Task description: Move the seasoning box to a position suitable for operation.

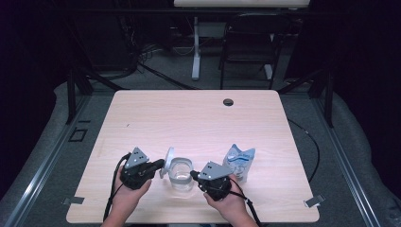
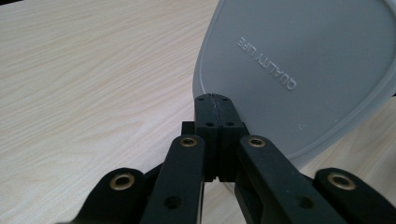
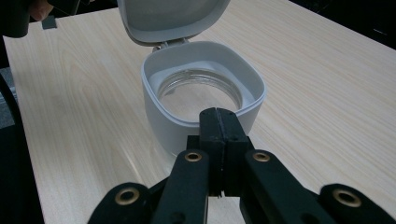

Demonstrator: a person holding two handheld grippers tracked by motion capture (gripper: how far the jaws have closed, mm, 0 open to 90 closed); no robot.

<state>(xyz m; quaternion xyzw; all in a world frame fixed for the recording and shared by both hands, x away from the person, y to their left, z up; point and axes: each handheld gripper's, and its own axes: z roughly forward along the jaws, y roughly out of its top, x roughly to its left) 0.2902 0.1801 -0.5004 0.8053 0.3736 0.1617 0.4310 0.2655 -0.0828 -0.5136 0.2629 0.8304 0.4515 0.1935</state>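
While hinged open, grey lid (image 1: 169, 160), clear square jar (image 1: 180, 175).

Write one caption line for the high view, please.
Two hand-held tongs, left and right, meet an open-lidded jar on a wooden table.

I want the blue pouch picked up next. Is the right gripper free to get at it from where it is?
Probably yes. The blue pouch lies on bare table just beside the right gripper, nothing between them; its shut jaws at the white container must first open.
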